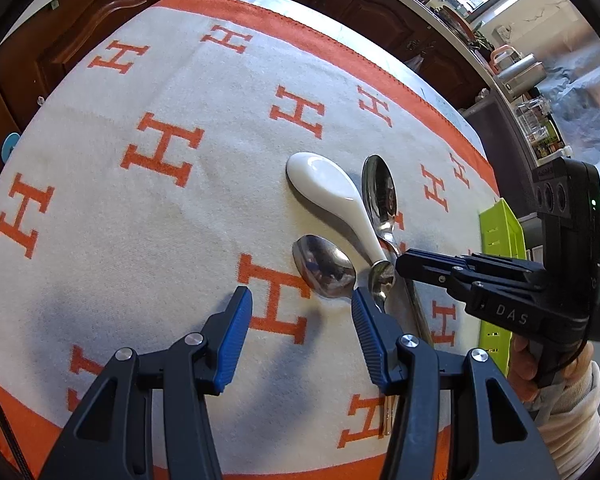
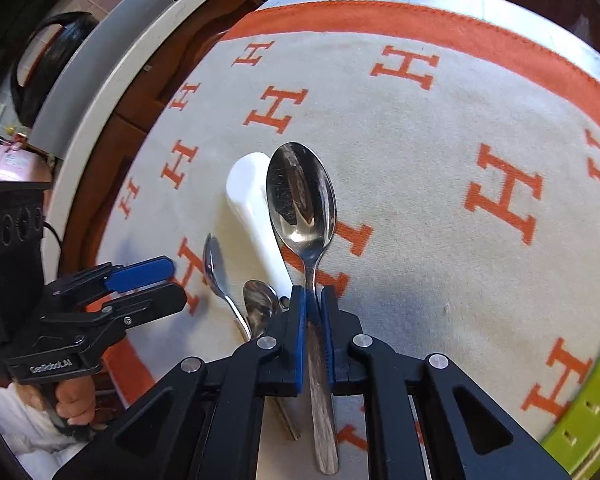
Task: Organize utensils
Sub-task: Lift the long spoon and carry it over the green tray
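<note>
Gripping a large polished steel spoon [image 2: 302, 196] by the neck of its handle: right gripper [image 2: 313, 300], blue pads closed tight on the metal, bowl pointing far, away from the camera, long axis running near to far, handle end trailing back under the black jaws. Lying just left of it on the cloth: a glossy white ceramic soup spoon [image 2: 252, 200], bowl far, handle slanting near and right. Resting nearer and further left: a small steel teaspoon [image 2: 216, 264] and another small steel spoon [image 2: 260, 300], handles running toward the near edge.

Hovering over the same cluster, seen from the left wrist view: left gripper [image 1: 302, 300], blue-padded jaws standing about half open, nothing between them, right pad sitting just above a small spoon's handle; contact impossible to tell. Lying ahead of it there: the ceramic spoon [image 1: 324, 188], the large spoon [image 1: 378, 188], a mid-sized steel spoon [image 1: 324, 266].

Sitting at the right edge of the cream cloth with orange H letters and orange border [image 1: 140, 200]: a lime-green perforated plastic tray [image 1: 500, 232]; contents not visible.
</note>
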The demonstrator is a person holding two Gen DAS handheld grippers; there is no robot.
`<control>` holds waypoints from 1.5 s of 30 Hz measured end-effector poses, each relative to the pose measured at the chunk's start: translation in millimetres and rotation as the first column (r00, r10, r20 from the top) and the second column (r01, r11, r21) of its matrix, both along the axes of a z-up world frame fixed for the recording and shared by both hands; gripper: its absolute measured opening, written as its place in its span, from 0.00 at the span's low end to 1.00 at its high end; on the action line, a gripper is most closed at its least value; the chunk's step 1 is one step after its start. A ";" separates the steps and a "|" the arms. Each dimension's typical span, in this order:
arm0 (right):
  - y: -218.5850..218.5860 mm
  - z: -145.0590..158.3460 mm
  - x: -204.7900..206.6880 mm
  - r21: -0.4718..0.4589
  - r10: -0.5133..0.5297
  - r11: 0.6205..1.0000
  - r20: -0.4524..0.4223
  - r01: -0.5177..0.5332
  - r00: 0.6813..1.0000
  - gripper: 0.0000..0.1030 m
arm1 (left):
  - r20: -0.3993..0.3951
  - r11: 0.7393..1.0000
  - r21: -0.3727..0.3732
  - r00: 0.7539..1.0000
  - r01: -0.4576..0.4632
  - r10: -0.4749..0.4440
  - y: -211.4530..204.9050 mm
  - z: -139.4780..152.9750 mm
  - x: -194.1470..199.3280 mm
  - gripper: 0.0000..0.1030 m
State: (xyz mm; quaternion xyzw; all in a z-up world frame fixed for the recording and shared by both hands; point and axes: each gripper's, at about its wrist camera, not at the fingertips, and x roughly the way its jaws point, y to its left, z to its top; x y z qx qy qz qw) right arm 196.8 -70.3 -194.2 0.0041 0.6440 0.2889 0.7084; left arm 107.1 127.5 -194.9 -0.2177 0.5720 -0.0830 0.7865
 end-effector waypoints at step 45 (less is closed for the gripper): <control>-256.2 129.2 -112.2 0.055 -0.629 0.772 0.211 0.633 0.748 0.00 | 0.026 0.992 0.037 0.992 0.120 -0.121 -50.6 15.2 2.9 0.49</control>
